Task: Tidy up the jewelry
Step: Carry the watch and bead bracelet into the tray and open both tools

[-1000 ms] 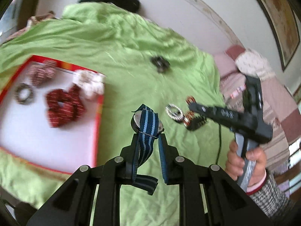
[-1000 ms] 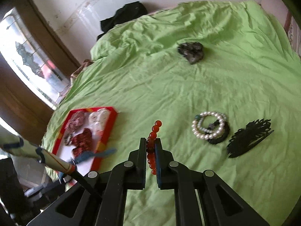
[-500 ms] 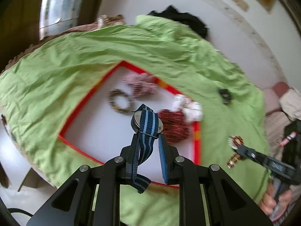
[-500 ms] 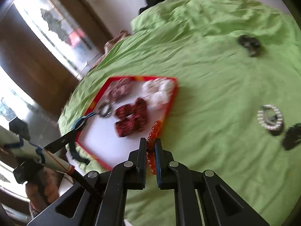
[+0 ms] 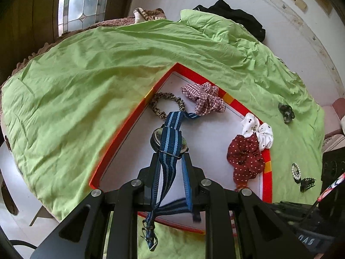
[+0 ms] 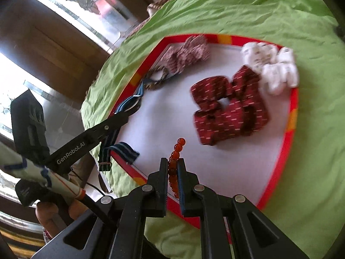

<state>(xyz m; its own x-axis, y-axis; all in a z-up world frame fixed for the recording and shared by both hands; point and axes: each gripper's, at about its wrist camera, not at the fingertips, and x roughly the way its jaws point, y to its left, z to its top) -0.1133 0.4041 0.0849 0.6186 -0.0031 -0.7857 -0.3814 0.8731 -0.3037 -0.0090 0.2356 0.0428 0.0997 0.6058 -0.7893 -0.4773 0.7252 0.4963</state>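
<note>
My left gripper is shut on a watch with a blue striped strap, held over the white floor of the red-rimmed tray; the strap tip reaches a leopard-print hair tie. In the right wrist view that same left gripper and watch show at the tray's left rim. My right gripper is shut on an orange bead bracelet above the tray's near side, close to a dark red dotted scrunchie.
The tray also holds a checked scrunchie, a dark red scrunchie and a white dotted scrunchie. On the green sheet to the right lie a dark stone bracelet, a pearl bracelet and a black hair clip.
Both grippers have swung from the loose jewellery on the sheet to over the tray and come lower. The watch and the bead bracelet stayed gripped throughout.
</note>
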